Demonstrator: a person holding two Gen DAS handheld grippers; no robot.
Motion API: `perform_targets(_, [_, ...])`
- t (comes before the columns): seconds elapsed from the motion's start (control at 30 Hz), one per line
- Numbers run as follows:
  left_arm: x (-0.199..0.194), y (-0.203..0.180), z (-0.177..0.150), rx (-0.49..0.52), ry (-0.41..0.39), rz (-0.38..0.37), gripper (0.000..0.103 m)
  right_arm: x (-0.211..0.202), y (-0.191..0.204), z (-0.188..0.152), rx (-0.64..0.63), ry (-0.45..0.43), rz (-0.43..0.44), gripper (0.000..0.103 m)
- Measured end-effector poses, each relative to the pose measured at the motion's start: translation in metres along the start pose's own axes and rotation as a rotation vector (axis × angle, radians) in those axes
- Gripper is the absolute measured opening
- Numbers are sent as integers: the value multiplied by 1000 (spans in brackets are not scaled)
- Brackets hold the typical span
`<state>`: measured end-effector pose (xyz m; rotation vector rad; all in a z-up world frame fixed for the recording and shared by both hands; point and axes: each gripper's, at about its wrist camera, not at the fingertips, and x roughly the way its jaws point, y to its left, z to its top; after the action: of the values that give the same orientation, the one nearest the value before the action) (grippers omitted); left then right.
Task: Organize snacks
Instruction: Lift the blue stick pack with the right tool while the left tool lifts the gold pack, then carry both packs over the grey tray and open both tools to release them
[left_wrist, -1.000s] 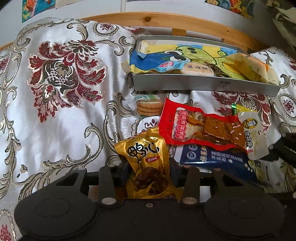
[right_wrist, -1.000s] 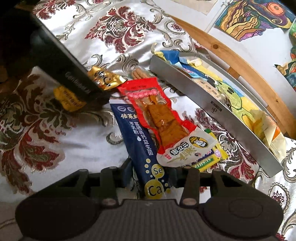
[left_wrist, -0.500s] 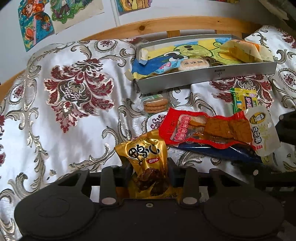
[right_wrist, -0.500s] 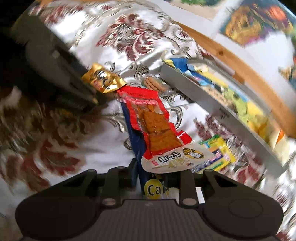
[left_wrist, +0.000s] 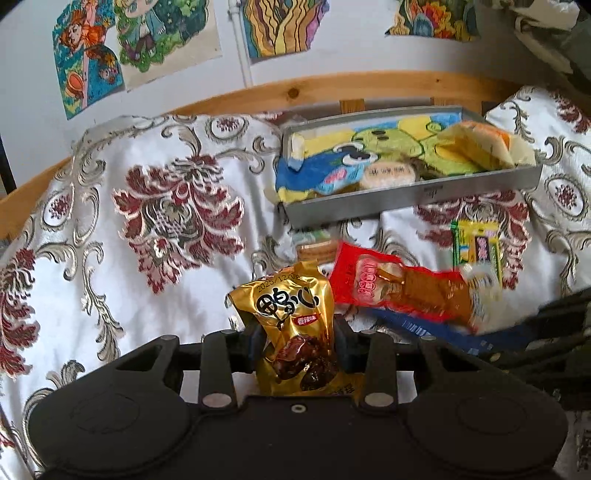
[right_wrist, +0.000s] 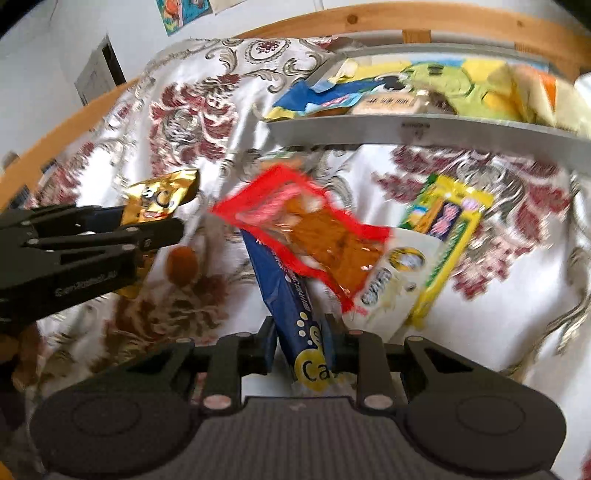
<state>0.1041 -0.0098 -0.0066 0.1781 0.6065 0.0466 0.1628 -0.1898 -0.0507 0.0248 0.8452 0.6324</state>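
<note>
1. The left gripper (left_wrist: 297, 345) is pinching the gold snack pouch (left_wrist: 291, 317) by its lower half, so the pouch is standing upright between the fingers, clear of the brocade bedspread (left_wrist: 110, 258).
2. The right gripper (right_wrist: 303, 345) is clamping the near end of the blue stick pack (right_wrist: 286, 295); the red pouch (right_wrist: 314, 236) riding on top is tilting as the pack is raised.
3. The yellow packet (right_wrist: 448, 236) is lying beside these, towards the bedspread's far edge.
4. The metal tray (left_wrist: 424, 194), at the far edge by the wooden rail (left_wrist: 295, 90), is already holding several snacks; it is probably the destination.
</note>
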Motion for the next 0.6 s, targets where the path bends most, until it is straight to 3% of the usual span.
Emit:
perform_targets(0.23, [-13, 6, 13, -27, -25, 15, 40, -1, 4, 2, 62, -17, 123, 27])
perform_targets(0.6, [-24, 12, 45, -47, -102, 38, 40, -32, 11, 13, 10, -241, 67, 27])
